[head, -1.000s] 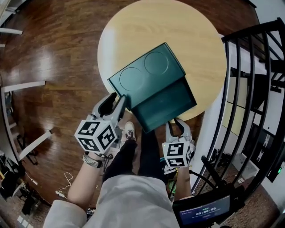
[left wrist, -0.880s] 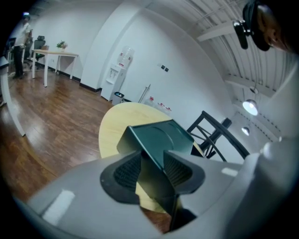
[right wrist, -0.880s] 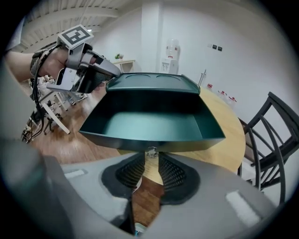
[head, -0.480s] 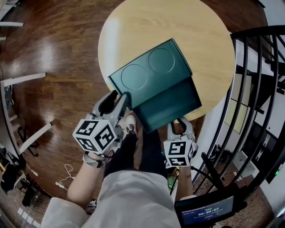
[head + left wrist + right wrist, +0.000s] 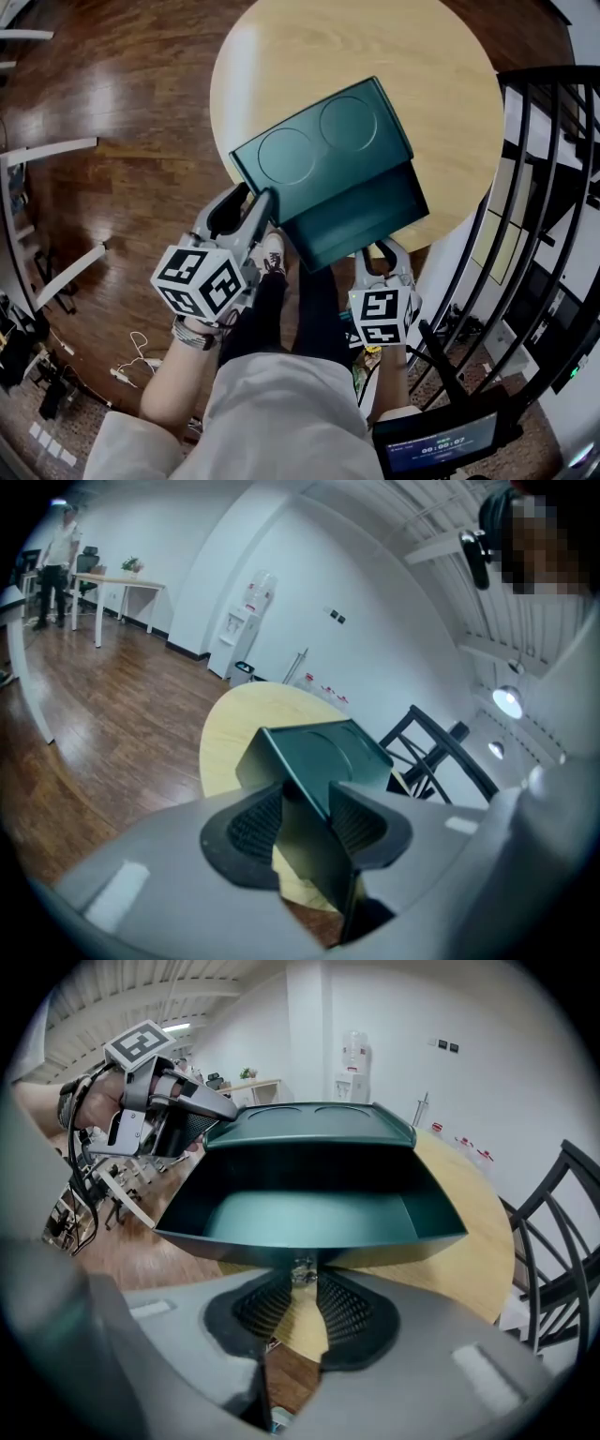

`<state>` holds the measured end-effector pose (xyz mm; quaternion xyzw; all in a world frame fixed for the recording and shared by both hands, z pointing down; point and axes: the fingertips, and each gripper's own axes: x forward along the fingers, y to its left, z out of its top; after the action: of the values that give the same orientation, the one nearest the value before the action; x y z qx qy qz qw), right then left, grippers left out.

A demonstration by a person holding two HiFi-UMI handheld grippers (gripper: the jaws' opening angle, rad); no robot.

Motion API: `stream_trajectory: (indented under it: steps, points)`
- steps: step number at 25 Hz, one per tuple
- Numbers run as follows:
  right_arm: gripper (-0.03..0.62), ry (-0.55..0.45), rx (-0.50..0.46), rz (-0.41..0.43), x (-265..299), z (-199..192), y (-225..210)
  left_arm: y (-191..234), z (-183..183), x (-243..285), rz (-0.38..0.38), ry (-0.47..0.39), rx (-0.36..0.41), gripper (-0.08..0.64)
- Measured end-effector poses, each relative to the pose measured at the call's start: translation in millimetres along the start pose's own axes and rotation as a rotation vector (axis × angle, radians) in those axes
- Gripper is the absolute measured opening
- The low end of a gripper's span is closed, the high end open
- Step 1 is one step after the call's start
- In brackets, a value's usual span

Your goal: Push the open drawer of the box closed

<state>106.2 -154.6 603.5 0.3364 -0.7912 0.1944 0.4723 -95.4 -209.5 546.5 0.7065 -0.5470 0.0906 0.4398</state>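
So the left claw (image 5: 253,199) is clamped tight on a corner wall of the green box (image 5: 319,150), which sits on the round desk (image 5: 422,66) just ahead of it. The drawer (image 5: 361,220) sticks out toward the right claw (image 5: 375,255), whose jaws are nearly together, pinching the little knob (image 5: 302,1269) on the drawer's front.

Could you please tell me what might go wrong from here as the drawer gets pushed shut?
1. The left gripper clamps only a thin corner edge of the box. It may slip, and the box could then slide across the smooth table instead of the drawer closing.
2. The right gripper pinches just the small knob on the drawer, which overhangs the table edge. An off-line push could jam it askew.
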Motion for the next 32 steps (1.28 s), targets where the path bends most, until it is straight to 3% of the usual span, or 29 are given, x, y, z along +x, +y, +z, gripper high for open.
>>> stream_trajectory:
  steps: [21, 32]
  points:
    - [0.091, -0.105, 0.047, 0.094, 17.2, 44.1, 2.8, 1.4, -0.2, -1.8, 0.017, -0.028, -0.028, 0.171]
    - [0.091, -0.135, 0.010, 0.116, 26.3, 66.2, 3.0, 1.8, 1.1, -2.4, 0.030, -0.025, -0.028, 0.172]
